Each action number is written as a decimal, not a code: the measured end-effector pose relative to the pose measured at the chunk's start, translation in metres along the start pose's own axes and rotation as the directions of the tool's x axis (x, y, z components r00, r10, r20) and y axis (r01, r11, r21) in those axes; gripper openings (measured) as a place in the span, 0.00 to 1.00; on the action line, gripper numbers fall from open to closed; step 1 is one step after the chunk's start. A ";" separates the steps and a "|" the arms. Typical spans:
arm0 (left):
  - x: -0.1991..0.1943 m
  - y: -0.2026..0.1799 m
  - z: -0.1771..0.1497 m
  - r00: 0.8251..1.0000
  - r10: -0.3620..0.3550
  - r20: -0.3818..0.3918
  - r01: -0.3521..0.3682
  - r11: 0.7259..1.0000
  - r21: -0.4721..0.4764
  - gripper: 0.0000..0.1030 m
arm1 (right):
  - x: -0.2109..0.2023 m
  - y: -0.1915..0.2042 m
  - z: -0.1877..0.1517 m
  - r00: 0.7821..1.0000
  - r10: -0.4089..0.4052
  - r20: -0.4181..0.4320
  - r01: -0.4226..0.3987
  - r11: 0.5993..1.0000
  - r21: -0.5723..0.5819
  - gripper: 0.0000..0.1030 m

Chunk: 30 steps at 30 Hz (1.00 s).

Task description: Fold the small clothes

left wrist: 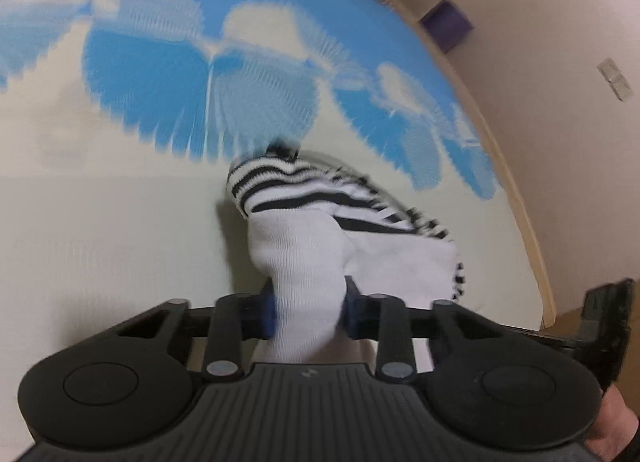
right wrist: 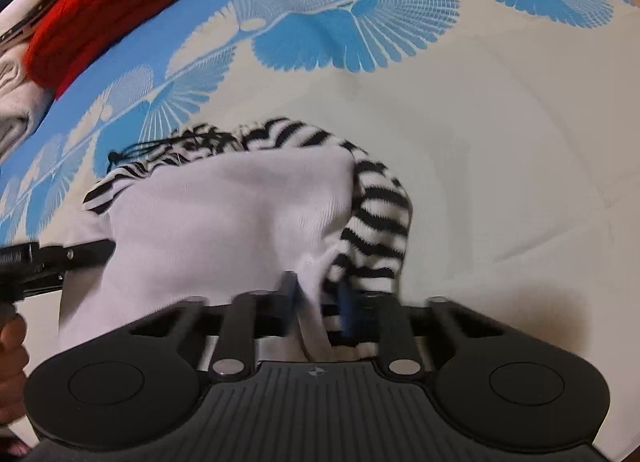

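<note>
The small white knit garment with black-and-white striped sleeves (right wrist: 224, 217) is lying bunched on the cream bedsheet printed with blue fan-shaped flowers (right wrist: 500, 141), its near edge being lifted at two spots. The left gripper (left wrist: 310, 312) is pinching a gathered fold of white fabric between nearly closed jaws, while the right gripper (right wrist: 318, 302) is clamping white cloth and a striped cuff together. I judge the fold risks going crooked, since uneven pull or the thick bunched grip slipping could drag the garment askew toward the red folded cloth (right wrist: 108, 5)
</note>
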State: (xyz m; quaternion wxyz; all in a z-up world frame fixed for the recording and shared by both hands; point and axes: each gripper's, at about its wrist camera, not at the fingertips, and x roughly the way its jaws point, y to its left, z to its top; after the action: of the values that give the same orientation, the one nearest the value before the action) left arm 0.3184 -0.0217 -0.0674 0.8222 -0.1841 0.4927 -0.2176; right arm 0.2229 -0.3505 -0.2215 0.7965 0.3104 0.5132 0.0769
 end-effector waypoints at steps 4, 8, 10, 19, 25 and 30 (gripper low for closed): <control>-0.039 0.004 0.018 0.988 0.071 0.135 -0.084 0.992 0.092 0.31 | 0.000 0.019 0.013 0.997 0.061 0.054 -0.063 0.998 0.030 0.09; -0.065 0.038 0.042 0.962 0.138 0.234 -0.152 0.987 0.044 0.36 | 0.007 0.061 0.031 0.981 0.149 0.126 -0.150 0.989 -0.004 0.07; -0.075 0.051 0.052 0.931 0.204 0.302 -0.216 0.976 0.005 0.53 | 0.013 0.082 0.038 0.972 0.174 0.156 -0.171 0.985 -0.029 0.07; -0.126 0.031 0.032 0.953 0.159 0.257 -0.212 0.958 0.194 0.57 | -0.007 0.095 0.046 0.961 0.097 0.261 -0.085 0.995 -0.056 0.13; -0.096 0.045 -0.017 0.978 0.207 -0.013 -0.194 0.932 0.305 0.57 | 0.023 0.103 0.027 0.978 0.205 -0.024 -0.206 0.971 -0.120 0.57; -0.079 0.050 -0.041 0.963 0.267 -0.041 -0.238 0.910 0.338 0.64 | 0.010 0.114 0.016 0.982 0.191 0.006 -0.186 0.965 -0.184 0.02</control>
State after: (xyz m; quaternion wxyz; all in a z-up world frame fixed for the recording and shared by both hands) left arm 0.2575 0.0588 -0.0536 0.8405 0.0311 0.5039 -0.1967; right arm 0.2633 -0.2622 -0.1596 0.8166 0.2843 0.4627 0.1955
